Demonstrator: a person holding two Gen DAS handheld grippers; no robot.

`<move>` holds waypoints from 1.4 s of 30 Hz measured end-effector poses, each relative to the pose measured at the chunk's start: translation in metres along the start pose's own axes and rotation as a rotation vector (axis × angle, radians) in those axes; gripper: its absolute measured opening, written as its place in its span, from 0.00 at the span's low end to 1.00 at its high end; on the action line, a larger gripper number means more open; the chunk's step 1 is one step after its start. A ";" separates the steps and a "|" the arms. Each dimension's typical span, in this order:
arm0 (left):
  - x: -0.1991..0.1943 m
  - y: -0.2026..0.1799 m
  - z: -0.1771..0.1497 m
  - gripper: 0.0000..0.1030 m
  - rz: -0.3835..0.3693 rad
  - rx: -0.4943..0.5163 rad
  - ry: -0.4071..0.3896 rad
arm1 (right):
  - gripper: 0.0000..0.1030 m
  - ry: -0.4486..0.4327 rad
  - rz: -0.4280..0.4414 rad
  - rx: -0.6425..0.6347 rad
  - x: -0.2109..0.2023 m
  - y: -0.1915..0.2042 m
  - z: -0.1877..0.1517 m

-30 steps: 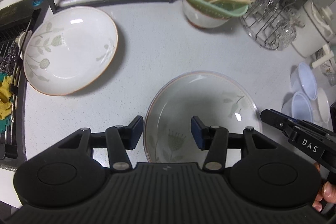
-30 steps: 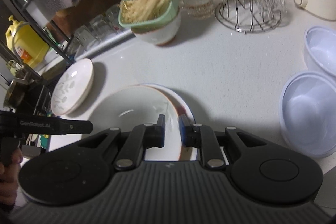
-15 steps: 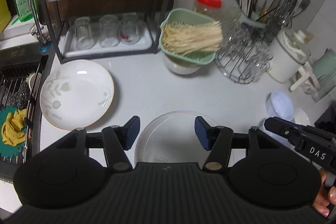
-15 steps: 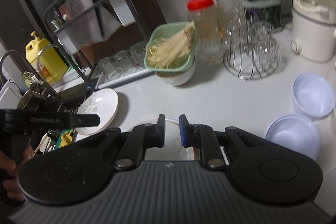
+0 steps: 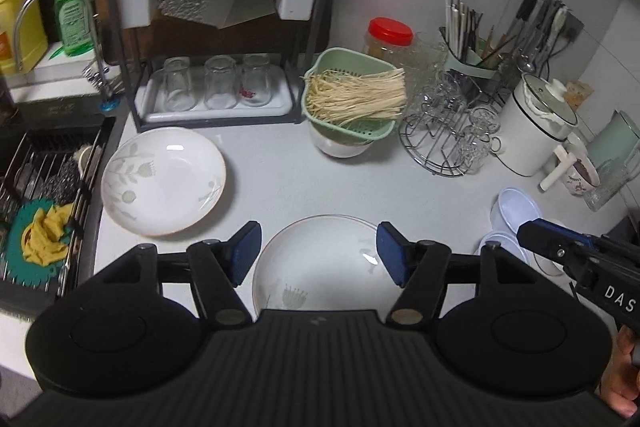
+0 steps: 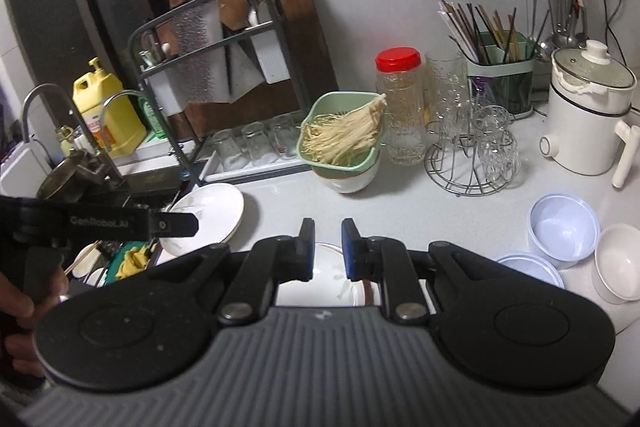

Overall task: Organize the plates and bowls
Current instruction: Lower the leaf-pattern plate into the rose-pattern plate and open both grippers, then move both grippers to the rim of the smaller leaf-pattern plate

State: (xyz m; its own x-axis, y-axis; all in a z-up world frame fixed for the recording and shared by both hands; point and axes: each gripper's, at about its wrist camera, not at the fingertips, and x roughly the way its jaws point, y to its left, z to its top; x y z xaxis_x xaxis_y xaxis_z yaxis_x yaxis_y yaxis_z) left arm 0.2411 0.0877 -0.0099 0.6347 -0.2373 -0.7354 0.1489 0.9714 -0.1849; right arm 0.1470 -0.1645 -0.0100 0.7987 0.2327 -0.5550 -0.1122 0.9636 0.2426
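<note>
Your left gripper [image 5: 319, 251] has just been opening its jaws and they stand wide, nothing between the pads, well above the counter [image 5: 280, 187]. Straight below it lies the near plate [image 5: 324, 259]: white, shallow, thin brown rim, faint grey flower sprigs inside. Ahead and to the left of that gripper lies the far plate [image 5: 163, 181], same pattern, flat on the counter and well apart from the first. Both are round and lie face up, so neither has a long axis to speak of.

Your right gripper [image 6: 327, 251] has its jaws nearly together, only a narrow slot between the pads, and nothing in it. Below it you see just a sliver of the near plate, the rest hidden by the gripper body.

The right view shows more of the bowls [image 6: 564, 231], three pale ones clustered to the right of your gripper, mouths up, and shows that the far plate rests on another plate beneath it. The left view gives you both plates whole and only the edges of those bowls. Ahead of both grippers a green strainer [image 5: 352, 95] of noodles sits on a white bowl [image 5: 340, 147].
</note>
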 end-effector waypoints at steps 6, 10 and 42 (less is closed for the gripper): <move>-0.018 0.003 -0.015 0.67 0.061 -0.039 -0.037 | 0.18 0.045 0.032 -0.078 0.005 0.006 -0.002; -0.032 0.006 -0.026 0.67 0.114 -0.074 -0.056 | 0.18 0.079 0.104 -0.113 0.010 0.010 -0.002; -0.028 0.063 -0.040 0.71 0.211 -0.284 0.012 | 0.18 0.249 0.212 -0.258 0.067 0.051 -0.005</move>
State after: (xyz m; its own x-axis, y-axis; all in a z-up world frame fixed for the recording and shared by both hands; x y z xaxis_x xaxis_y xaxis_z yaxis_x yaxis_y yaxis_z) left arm 0.2026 0.1547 -0.0269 0.6197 -0.0330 -0.7841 -0.2026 0.9585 -0.2004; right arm 0.1915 -0.0992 -0.0392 0.5783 0.4233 -0.6974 -0.4285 0.8850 0.1818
